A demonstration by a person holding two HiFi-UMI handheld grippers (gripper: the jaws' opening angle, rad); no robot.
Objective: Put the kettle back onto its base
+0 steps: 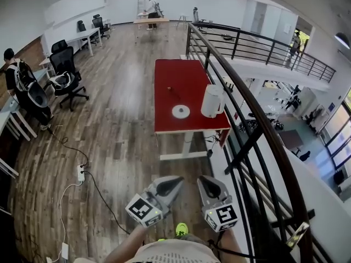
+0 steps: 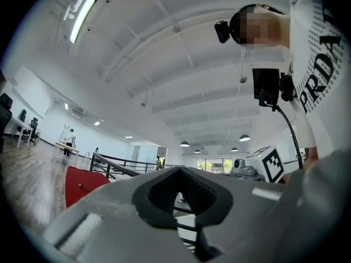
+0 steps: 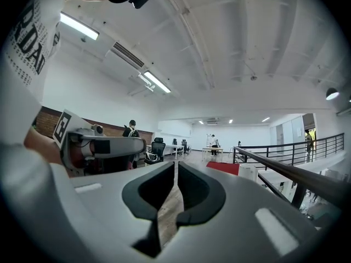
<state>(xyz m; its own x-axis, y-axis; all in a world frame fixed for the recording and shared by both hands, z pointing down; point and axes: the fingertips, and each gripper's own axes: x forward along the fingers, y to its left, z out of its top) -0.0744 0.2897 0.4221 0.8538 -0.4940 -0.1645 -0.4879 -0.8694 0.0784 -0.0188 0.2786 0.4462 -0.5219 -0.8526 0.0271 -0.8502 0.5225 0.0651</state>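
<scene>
The white kettle [image 1: 211,101] stands upright on the right side of a red table [image 1: 178,78], some way ahead of me. Its round white base [image 1: 180,112] lies on the table just left of it, with nothing on it. In the right gripper view the kettle [image 3: 248,172] shows small and far off. Both grippers are held low, close to my body and well short of the table. My left gripper [image 1: 176,181] [image 2: 178,170] has its tips together, holding nothing. My right gripper [image 1: 204,180] [image 3: 176,165] shows a thin slit between its jaws, with nothing in it.
A black stair railing [image 1: 249,119] runs along the table's right side towards me. A power strip with cables [image 1: 81,173] lies on the wooden floor at the left. Office chairs [image 1: 66,73], desks and a standing person [image 1: 13,75] are further left.
</scene>
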